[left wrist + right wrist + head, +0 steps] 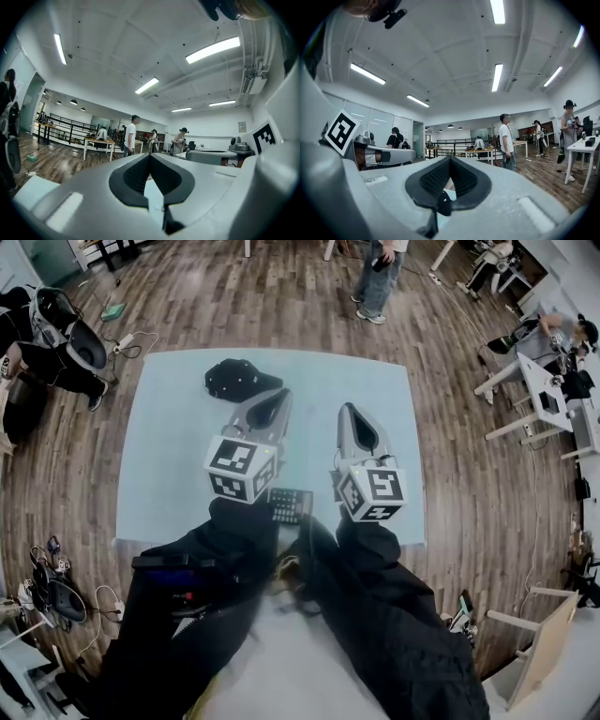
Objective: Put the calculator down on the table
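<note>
The calculator is lying on the tabletop, so the task seems done. The left tool and right tool, both clenched empty, are hovering beside it.

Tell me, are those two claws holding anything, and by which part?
Nothing is held. The left gripper and right gripper are both shut and empty; the calculator lies free on the table between the arms.
</note>
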The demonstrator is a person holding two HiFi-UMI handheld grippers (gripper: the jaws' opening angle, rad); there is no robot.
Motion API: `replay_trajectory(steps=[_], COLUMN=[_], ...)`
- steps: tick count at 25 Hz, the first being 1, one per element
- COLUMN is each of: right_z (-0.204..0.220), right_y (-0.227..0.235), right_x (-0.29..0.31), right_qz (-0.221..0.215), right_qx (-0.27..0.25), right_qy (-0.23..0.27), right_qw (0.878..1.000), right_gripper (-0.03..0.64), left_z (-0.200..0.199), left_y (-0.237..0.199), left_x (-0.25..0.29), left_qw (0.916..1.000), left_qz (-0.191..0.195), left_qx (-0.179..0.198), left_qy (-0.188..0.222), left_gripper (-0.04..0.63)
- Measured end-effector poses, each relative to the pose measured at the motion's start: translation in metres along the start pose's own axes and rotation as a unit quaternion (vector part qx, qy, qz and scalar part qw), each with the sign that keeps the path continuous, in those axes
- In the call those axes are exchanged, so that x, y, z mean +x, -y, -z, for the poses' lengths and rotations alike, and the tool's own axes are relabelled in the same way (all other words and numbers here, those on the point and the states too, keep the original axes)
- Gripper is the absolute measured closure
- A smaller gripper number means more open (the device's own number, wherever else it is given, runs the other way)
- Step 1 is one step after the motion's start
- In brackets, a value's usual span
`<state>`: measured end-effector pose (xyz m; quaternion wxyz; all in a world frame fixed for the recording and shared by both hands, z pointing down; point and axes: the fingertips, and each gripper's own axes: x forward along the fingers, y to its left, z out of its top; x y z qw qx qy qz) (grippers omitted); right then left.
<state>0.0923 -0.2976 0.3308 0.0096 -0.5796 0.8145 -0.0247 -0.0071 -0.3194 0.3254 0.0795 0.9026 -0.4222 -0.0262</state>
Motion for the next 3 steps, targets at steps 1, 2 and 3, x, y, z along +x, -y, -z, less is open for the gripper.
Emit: replay_trajectory(steps=[1, 2, 3], right_z=[0.0004, 0.0008, 0.0011], right_y=[-0.0004, -0.0007, -0.0010], right_x=[0.0003, 0.0006, 0.0011], right_qz=[-0.001, -0.002, -0.002], right_qx=[0.000, 0.000, 0.000], right_qy=[-0.001, -0.001, -0.002], right_qw=[1.000, 1.000, 1.000], right_gripper=[0.620, 0.620, 0.618], left_z=[0.0001, 0.0001, 0.0002], left_y=[0.0000, 0.0000, 0.0000], left_x=[0.0001, 0.0003, 0.0006], left_qw=[1.0000, 1.0000, 1.0000], left_qz=[0.000, 0.000, 0.001], left_qx=[0.000, 0.000, 0.000], left_qy=[0.000, -0.001, -0.001], left_gripper=[0.594, 0.594, 0.594])
